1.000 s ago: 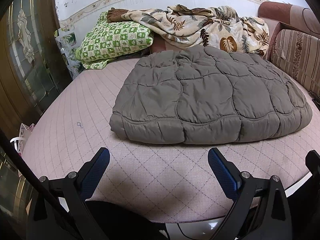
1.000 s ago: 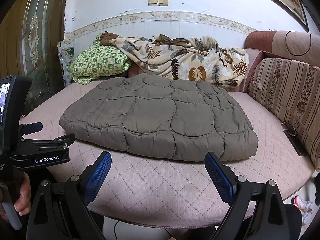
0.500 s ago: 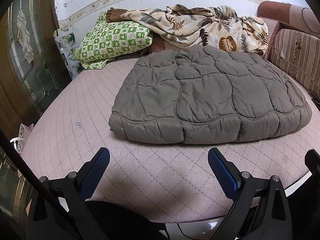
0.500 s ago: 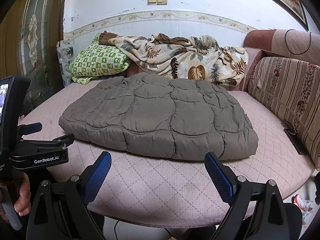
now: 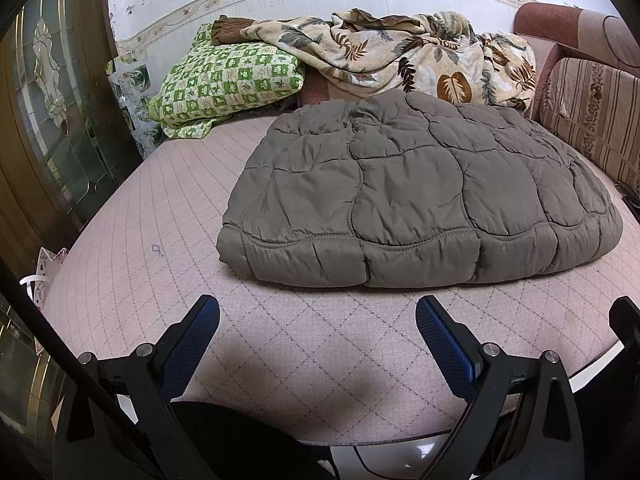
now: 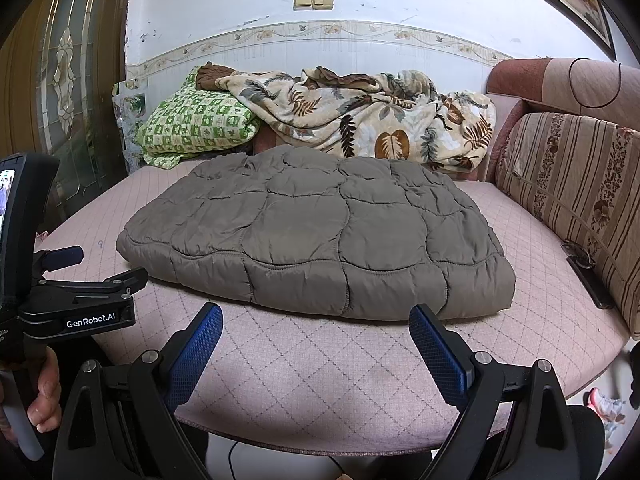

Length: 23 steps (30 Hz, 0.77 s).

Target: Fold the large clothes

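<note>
At nine o'clock in the right wrist view, a person's hand [image 6: 42, 390] is gripping the handle of the left gripper [image 6: 72, 276], whose black body is reading "GenRobot.AI". In its own view the left gripper [image 5: 318, 316] is hanging with its jaws spread wide and nothing between the blue pads [image 5: 192, 344], just off the near edge of the pink quilted sofa seat [image 5: 132, 240].

Moving rightward, at ten o'clock a green checked pillow [image 5: 228, 76] is leaning against the white wall, and a leaf-print blanket [image 5: 404, 52] is lying bunched beside it at twelve o'clock, its left end overlapping the pillow.

At the centre the grey-brown quilted jacket [image 5: 416, 196] is lying folded into a thick rectangle on the seat, its near edge showing doubled layers. The same jacket [image 6: 316, 232] is filling the middle of the right wrist view, with the blanket touching or nearly touching its far edge.

The right gripper [image 6: 316, 316] is hovering at six o'clock with jaws wide apart and empty, apart from the jacket's near edge.

At three o'clock a striped backrest cushion [image 6: 576, 184] is standing along the seat's right side.
</note>
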Tool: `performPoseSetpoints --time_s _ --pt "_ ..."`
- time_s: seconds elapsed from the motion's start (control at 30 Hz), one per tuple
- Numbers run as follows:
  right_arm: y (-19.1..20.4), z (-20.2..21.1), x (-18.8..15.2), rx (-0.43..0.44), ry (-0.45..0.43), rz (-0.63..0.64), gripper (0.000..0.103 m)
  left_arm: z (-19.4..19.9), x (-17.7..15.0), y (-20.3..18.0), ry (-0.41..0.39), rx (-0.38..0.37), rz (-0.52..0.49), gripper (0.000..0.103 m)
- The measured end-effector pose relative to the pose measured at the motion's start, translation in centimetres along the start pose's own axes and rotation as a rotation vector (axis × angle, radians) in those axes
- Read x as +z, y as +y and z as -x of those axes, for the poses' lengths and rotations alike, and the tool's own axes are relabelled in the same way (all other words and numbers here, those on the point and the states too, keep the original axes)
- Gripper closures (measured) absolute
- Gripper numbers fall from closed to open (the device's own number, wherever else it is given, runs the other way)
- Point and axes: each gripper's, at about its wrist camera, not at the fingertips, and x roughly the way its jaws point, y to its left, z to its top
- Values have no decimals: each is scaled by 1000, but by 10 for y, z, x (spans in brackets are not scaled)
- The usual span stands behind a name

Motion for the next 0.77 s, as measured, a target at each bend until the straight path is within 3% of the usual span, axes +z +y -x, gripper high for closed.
performPoseSetpoints --time_s 0.5,0.63,0.77 --pt "-1 0 0 -1 5 1 7 0 0 -1 0 -1 3 5" --pt "-2 0 0 2 3 -4 7 0 0 4 7 -79 31 5" --pt "-4 1 0 0 0 -16 7 7 2 10 -31 -78 68 5"
